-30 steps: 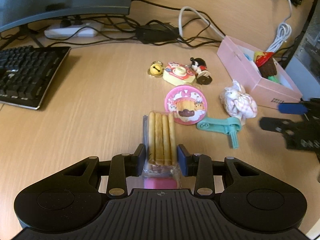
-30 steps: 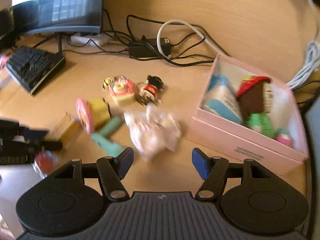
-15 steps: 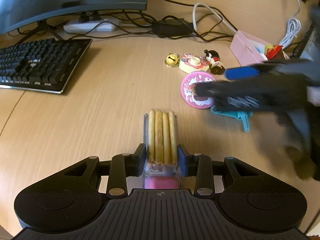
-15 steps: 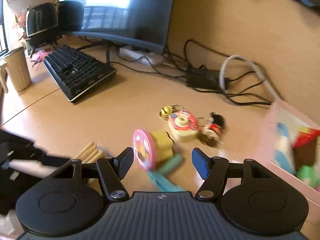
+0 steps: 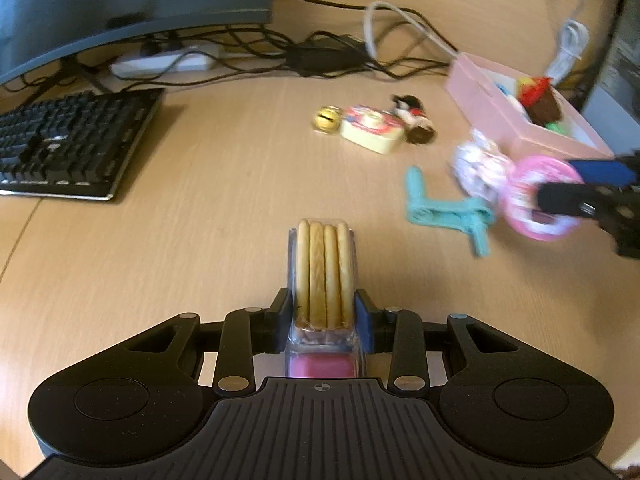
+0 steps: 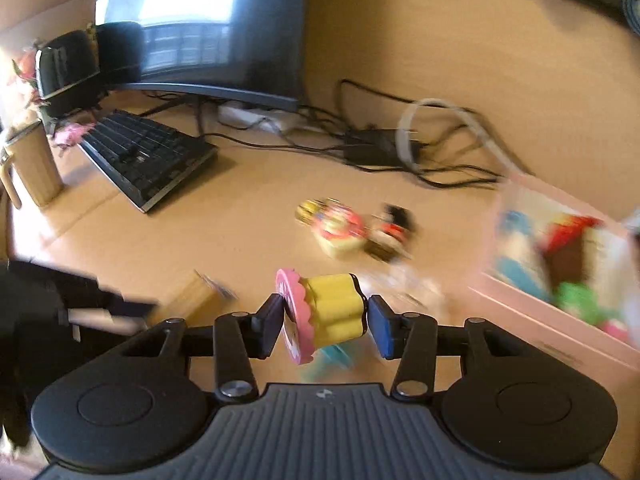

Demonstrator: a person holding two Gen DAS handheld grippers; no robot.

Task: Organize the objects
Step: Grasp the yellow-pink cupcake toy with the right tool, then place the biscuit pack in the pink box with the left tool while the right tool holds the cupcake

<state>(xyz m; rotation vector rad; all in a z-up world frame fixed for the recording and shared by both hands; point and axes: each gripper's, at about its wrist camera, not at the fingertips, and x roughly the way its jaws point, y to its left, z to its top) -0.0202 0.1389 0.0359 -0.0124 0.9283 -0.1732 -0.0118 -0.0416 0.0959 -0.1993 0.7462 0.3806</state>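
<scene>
While the left gripper sits at the bottom centre of its view with both fingers clamped on a clear biscuit pack, the wooden desk beyond it carries scattered clutter. A black keyboard lies at the left edge under a dark monitor, with tangled cables along the top. Near the upper middle rest a gold bell, a cream toy camera and a small dark-haired figure, side by side. A teal plastic clip lies right of centre, just beside a white ruffled plush, and an open pink box of toys fills the upper right.

The biscuit pack's long axis runs straight up the frame, away from the camera, biscuits on edge, pink end nearest the lens.

From the right wrist view, the right gripper is closed on a yellow cake toy with a pink scalloped disc; the disc faces left, the toy's axis lying across the frame between the pads. It hangs above the desk at lower centre, the blurred pink box to the right.
</scene>
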